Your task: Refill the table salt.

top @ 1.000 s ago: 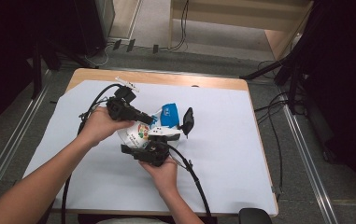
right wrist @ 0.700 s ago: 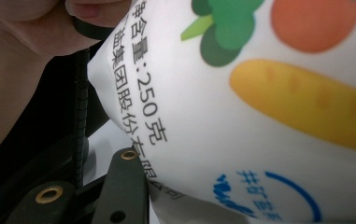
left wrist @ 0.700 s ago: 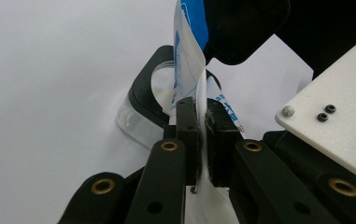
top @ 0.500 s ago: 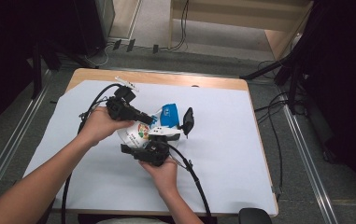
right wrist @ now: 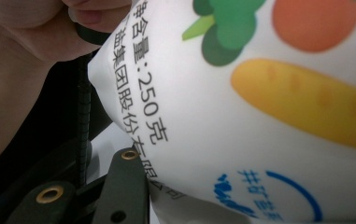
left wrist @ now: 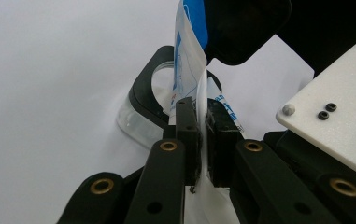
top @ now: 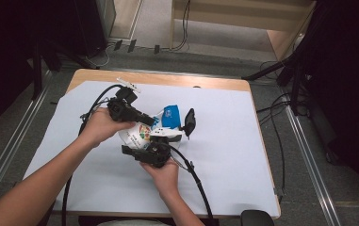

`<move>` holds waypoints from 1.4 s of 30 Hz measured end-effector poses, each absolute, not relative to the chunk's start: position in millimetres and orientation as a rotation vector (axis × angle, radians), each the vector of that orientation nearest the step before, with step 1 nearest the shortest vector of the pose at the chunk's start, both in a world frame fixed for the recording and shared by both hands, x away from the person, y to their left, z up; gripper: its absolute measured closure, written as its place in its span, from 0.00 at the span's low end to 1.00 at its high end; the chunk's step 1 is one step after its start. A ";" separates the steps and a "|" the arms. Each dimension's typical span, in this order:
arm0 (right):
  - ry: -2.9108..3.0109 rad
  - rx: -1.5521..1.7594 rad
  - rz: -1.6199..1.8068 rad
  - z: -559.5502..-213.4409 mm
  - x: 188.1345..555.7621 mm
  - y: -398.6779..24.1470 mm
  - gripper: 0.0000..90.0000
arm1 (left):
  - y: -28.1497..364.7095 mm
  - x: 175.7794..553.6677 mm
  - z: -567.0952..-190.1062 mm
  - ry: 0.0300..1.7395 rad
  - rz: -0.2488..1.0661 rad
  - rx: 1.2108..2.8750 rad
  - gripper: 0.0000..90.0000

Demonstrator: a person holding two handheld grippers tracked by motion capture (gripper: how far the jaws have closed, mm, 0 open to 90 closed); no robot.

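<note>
A white pouch (top: 144,134) printed with vegetables and a blue top hangs over the table's middle, between both hands. My left gripper (top: 153,121) comes in from the left. In the left gripper view it (left wrist: 202,135) is shut on the pouch's thin flat edge (left wrist: 189,70). My right gripper (top: 165,135) reaches up from below. In the right gripper view the pouch's bulging body (right wrist: 259,121) lies between the jaws and against the one finger (right wrist: 124,186) that shows. The other jaw is hidden behind the pouch.
A white sheet (top: 233,155) covers the wooden table (top: 167,79). A small black object (top: 189,122) stands just right of the pouch. Cables trail from both grippers toward the near edge. Dark stands and floor cables surround the table.
</note>
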State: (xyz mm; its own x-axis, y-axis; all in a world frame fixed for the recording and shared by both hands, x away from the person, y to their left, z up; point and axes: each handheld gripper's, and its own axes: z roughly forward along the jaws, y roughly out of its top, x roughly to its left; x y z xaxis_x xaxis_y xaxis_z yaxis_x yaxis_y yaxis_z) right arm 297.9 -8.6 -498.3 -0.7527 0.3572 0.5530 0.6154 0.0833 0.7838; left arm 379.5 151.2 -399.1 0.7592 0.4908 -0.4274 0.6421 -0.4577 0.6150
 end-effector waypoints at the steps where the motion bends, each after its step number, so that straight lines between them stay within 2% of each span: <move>1: -2.138 -0.983 -1.731 -498.2 298.0 -8.6 0.74 | 151.1 379.5 -399.1 0.846 -0.237 2.148 0.96; 42: -2.122 -0.997 -1.745 -496.7 298.3 -9.9 0.74 | 149.0 379.1 -397.8 0.831 -0.234 2.140 0.96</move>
